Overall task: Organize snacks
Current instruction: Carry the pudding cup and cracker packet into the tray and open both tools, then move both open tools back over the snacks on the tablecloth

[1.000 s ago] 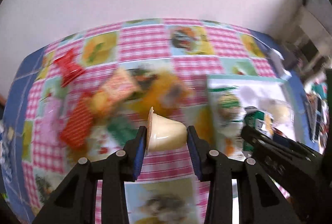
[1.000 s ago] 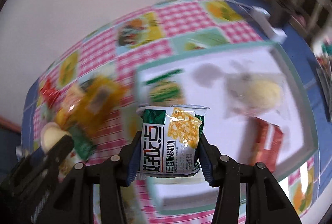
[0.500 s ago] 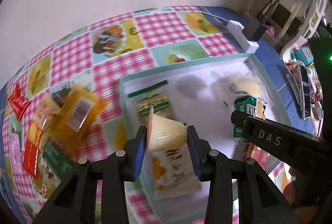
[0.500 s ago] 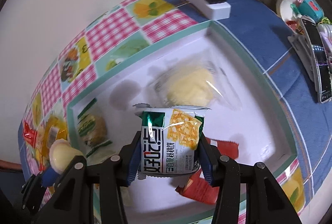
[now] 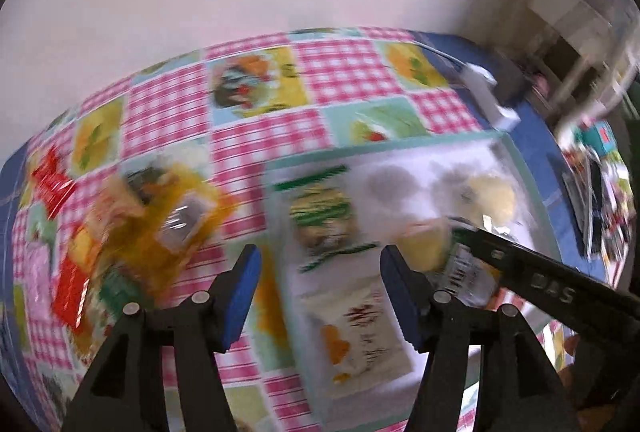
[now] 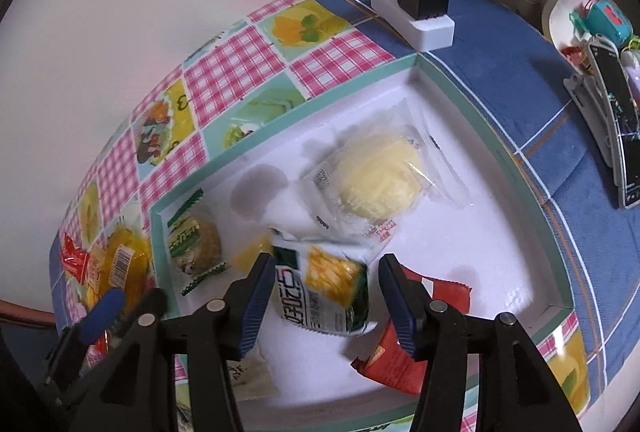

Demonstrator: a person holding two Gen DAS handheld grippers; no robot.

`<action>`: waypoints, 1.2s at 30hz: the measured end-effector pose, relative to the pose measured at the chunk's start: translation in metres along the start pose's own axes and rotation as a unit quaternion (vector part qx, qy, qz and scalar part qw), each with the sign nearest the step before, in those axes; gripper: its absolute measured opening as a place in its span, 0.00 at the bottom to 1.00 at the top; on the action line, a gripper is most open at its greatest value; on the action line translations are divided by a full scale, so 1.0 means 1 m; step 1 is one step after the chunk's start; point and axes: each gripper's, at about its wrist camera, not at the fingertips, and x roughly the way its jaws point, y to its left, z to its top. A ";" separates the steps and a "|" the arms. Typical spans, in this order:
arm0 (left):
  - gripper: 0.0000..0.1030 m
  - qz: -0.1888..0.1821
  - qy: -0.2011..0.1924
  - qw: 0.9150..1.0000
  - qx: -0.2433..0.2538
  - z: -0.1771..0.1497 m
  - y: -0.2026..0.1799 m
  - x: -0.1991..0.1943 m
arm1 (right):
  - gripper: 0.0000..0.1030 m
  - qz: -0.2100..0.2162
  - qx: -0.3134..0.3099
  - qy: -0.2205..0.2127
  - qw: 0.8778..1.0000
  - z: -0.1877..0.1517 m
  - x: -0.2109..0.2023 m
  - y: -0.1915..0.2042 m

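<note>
Blur smears most of the left wrist view, so pack labels there can't be read. My left gripper (image 5: pixel 320 288) has jaws opening, pads well apart, nothing pressed between them; the pale jelly cup (image 5: pixel 424 244) shows as a yellowish smudge just beyond the right pad, inside the tray (image 5: pixel 524 168), w/ its outline too soft to tell which way it lies. Part of it is hidden behind that pad and behind my other gripper's black finger.

Right gripper (image 6: pixel 326 296): jaws opening too. The green biscuit pack (image 6: pixel 324 292) sits between the pads but neither pad presses it; there's a gap on the right side, and the left pad is just beside the edge, contact unclear. It's over the white tray floor, tilted, long axis running from upper left to lower right, top seam toward the tray's far side, print reading sideways. Whether it's resting or still dropping, can't tell.

Behind it lies a clear-wrapped yellow cake (image 6: pixel 380 184), mid tray. A green-striped pack (image 6: pixel 194 236) lies at the tray's left end. A red packet (image 6: pixel 404 348) is partly covered by my right finger, and a pale packet (image 6: pixel 248 372) is cut off behind my left finger.

Outside the tray, on the checked cloth (image 6: pixel 236 72), the leftover snack pile (image 6: pixel 112 272) is half hidden by my left gripper's tip.
</note>
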 end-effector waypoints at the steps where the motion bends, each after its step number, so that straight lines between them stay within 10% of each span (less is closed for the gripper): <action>1: 0.67 0.006 -0.001 1.000 -0.011 -0.001 0.007 -0.001 | 0.60 0.001 -0.001 -0.003 1.000 -0.001 -0.001 0.001; 12: 0.92 0.118 -0.026 0.978 -0.172 -0.034 0.136 -0.021 | 0.99 0.018 -0.022 -0.023 0.999 -0.011 -0.008 0.019; 22: 0.99 0.186 -0.059 0.947 -0.256 -0.058 0.221 -0.048 | 1.00 0.057 -0.063 -0.077 0.993 -0.017 -0.031 0.066; 36: 0.99 0.197 -0.053 0.936 -0.288 -0.082 0.283 -0.068 | 1.00 0.121 -0.208 -0.054 0.969 -0.069 -0.007 0.191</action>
